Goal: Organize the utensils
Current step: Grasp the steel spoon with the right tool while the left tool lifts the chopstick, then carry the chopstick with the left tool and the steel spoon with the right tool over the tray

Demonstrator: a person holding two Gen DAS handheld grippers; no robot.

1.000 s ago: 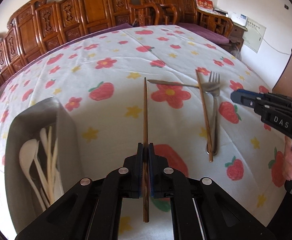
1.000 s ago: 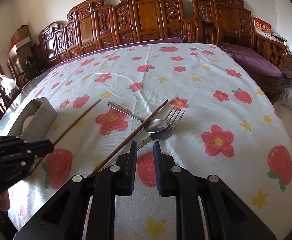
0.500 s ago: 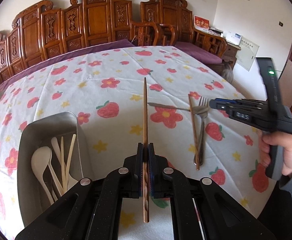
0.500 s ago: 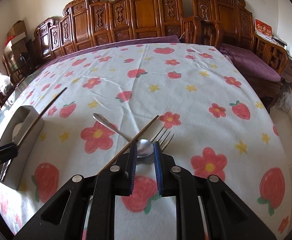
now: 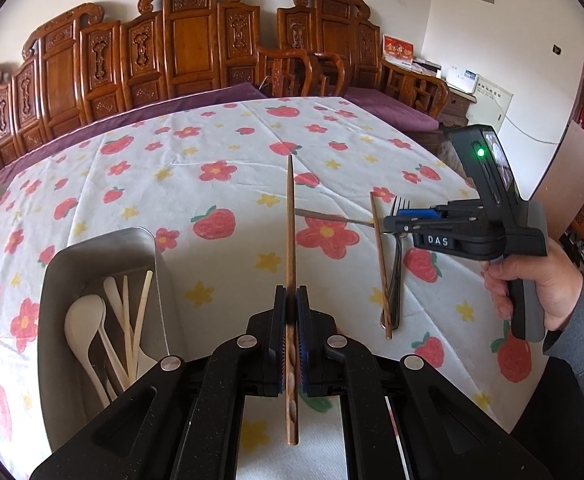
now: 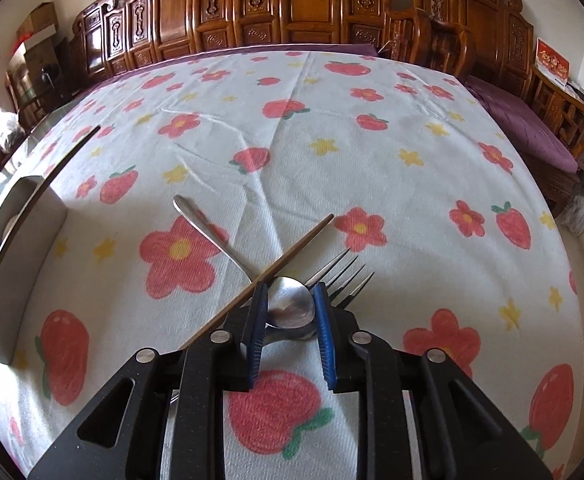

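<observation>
The left gripper (image 5: pixel 290 300) is clamped on a dark wooden chopstick (image 5: pixel 290 216), which sticks out forward above the flowered tablecloth (image 5: pixel 220 168), clear of the surface. To its left sits a metal tray (image 5: pixel 104 248) holding a white spoon (image 5: pixel 86 316) and pale chopsticks (image 5: pixel 142 312), all lying lengthwise inside it.

The right gripper (image 6: pixel 292 296) hovers low over a small heap of cutlery on the cloth; its jaws are opening, with the bowl of a metal spoon (image 6: pixel 292 306) between the blue pads (image 6: pixel 321 320), which do not press on it. The spoon's handle runs away to the upper left. A second wooden chopstick (image 6: pixel 292 250) lies diagonally across that handle, just beside the left pad. A fork (image 6: pixel 343 272) lies under the spoon bowl, its tines pointing up and right. A hand (image 5: pixel 539 284) in a grey sleeve (image 5: pixel 579 352) holds the right gripper's handle.
</observation>
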